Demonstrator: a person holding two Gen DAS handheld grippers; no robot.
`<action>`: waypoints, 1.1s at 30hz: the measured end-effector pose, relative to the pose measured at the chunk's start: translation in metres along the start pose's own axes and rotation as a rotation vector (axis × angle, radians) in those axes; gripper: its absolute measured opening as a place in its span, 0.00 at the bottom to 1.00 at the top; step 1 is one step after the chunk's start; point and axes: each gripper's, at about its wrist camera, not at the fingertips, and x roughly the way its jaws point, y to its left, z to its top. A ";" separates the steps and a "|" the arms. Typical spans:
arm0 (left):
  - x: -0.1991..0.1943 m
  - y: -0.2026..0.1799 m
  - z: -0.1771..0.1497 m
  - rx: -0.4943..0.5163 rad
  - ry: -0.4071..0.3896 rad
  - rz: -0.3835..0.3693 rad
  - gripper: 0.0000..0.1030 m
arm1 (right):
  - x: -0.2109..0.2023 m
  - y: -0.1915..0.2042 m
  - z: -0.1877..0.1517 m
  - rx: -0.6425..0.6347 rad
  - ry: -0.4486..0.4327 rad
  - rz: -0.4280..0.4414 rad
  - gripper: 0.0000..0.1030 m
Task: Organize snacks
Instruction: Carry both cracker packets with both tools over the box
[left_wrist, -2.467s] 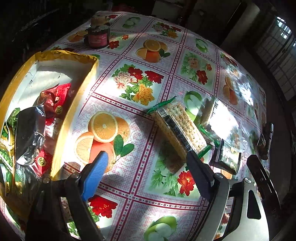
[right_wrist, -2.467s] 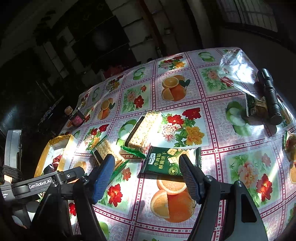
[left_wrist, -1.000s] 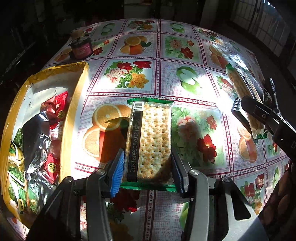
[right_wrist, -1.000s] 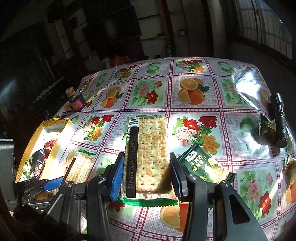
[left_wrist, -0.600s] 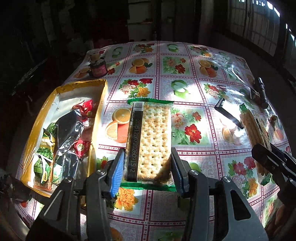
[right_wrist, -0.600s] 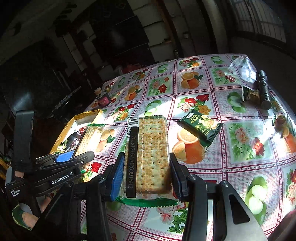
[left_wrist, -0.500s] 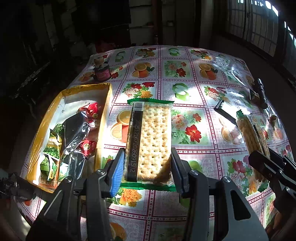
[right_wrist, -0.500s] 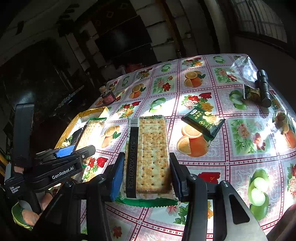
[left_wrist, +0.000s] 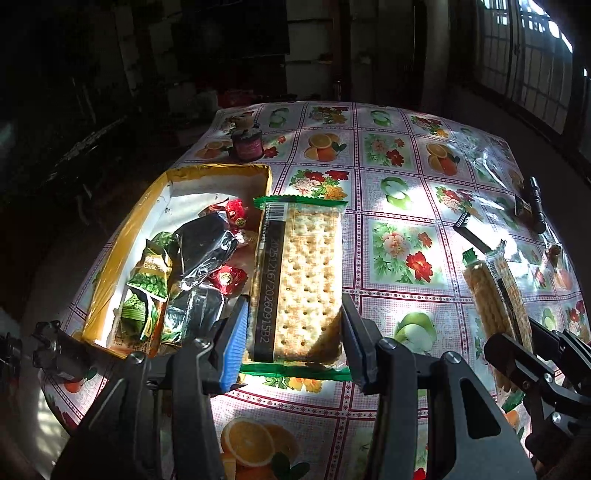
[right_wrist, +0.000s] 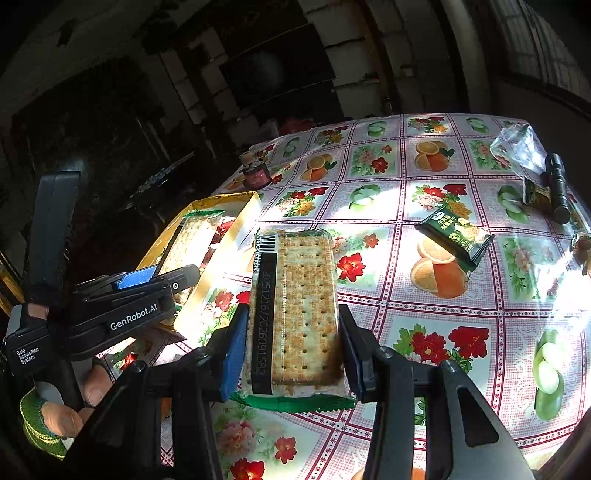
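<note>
The left gripper (left_wrist: 293, 339) is clamped on a cracker pack (left_wrist: 301, 280), pads pressing its long sides, the pack lifted over the right wall of the yellow box (left_wrist: 110, 266) that spreads toward 10 o'clock. Inside the box lie green, red and silver snack packets (left_wrist: 192, 266). The right gripper (right_wrist: 291, 350) likewise squeezes a second cracker pack (right_wrist: 295, 306) above the flowered tablecloth (right_wrist: 443, 332). At 2 o'clock from it a green biscuit packet (right_wrist: 456, 236) lies flat on the cloth; farther, near the edge, rests a black flashlight (right_wrist: 557, 188). A dark jar (right_wrist: 255, 174) stands at 11 o'clock beyond the box. A small item beside the flashlight is perhaps another wrapper.
</note>
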 end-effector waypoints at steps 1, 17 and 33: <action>0.000 0.002 0.000 -0.004 -0.001 0.000 0.47 | 0.000 0.001 0.000 -0.001 0.001 0.000 0.44; -0.007 0.022 0.000 -0.042 -0.028 0.017 0.47 | 0.009 0.017 -0.003 -0.042 0.029 0.004 0.44; 0.003 0.047 -0.001 -0.100 -0.012 0.028 0.47 | 0.025 0.033 -0.006 -0.068 0.068 0.019 0.44</action>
